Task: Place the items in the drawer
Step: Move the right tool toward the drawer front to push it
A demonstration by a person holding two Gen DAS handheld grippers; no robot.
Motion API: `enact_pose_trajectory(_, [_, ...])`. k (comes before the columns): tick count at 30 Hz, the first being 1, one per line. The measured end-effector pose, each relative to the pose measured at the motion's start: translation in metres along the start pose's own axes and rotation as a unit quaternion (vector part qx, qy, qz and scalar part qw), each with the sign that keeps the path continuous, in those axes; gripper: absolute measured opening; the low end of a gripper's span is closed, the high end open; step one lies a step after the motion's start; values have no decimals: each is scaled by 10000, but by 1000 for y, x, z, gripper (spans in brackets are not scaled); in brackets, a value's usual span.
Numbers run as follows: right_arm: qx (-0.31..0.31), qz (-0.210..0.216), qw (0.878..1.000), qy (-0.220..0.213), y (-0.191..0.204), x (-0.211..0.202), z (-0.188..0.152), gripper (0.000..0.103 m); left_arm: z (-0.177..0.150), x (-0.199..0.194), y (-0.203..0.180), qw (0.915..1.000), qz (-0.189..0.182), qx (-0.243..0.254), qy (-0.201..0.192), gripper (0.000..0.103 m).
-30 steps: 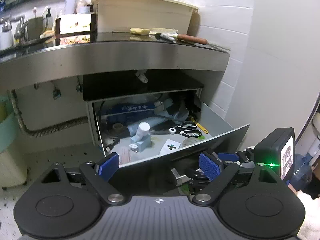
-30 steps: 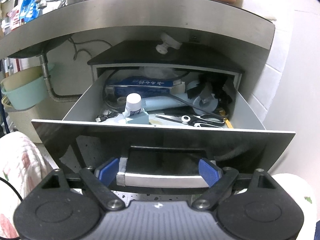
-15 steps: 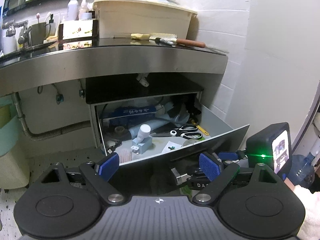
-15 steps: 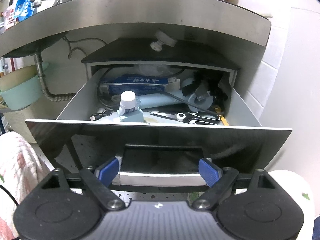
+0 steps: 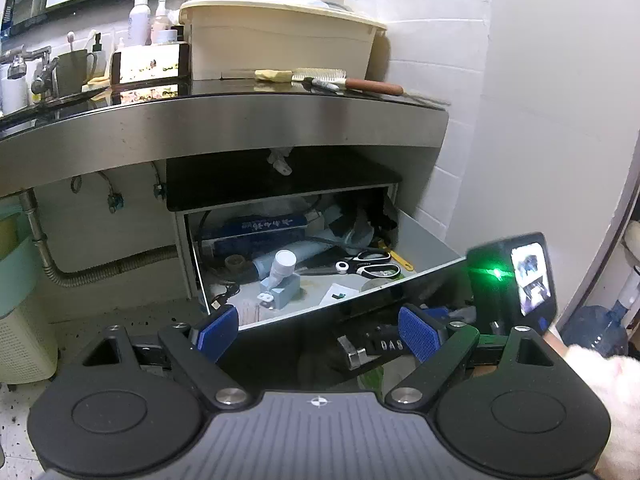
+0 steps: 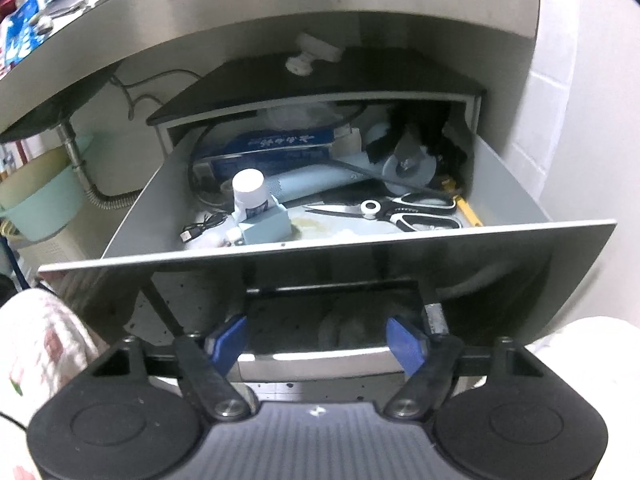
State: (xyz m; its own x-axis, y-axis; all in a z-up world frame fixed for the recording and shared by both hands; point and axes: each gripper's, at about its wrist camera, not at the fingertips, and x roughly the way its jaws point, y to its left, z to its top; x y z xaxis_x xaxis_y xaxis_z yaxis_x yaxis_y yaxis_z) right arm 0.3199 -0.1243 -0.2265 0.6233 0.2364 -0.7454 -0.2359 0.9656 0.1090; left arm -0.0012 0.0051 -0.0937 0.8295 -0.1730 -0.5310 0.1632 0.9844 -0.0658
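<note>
The grey drawer (image 5: 430, 240) under the steel counter stands pulled out, with a glossy black front panel (image 6: 520, 276). Inside lie black-and-white scissors (image 6: 404, 213), a white-capped bottle (image 6: 249, 192) on a pale blue box, and blue cartons (image 6: 276, 148). My right gripper (image 6: 318, 340) is open, its blue pads on either side of the drawer's metal handle (image 6: 320, 360). My left gripper (image 5: 316, 330) is open and empty, in front of the drawer's left front corner. The right gripper's body (image 5: 512, 276) with a green light shows in the left wrist view.
On the counter sit a cream tub (image 5: 280, 40), a brush (image 5: 340, 80), a mug and bottles (image 5: 140, 20). A corrugated drain pipe (image 5: 100, 272) runs at the left. A mint basket (image 6: 40, 200) stands left of the drawer. A white tiled wall (image 5: 520, 120) is on the right.
The drawer has come further out. The right gripper has dropped lower and tilted up at the handle. The left gripper has backed away and risen a little.
</note>
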Motion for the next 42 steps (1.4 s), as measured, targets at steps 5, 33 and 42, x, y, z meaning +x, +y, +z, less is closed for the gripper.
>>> enact_pose_trajectory(5, [-22,-109,9998,187,-1,17,2,75,0,2,1,10000,13,-11,39,87])
enact_pose_trajectory(33, [-506,-258,9962,656,2,40,13,97,1,8,-4,9995,-186,41,241,87])
enact_pose_trajectory(42, [-527,-222,9963,649,5,48,18,103,0,5,1,9995,-145,-97,254,87])
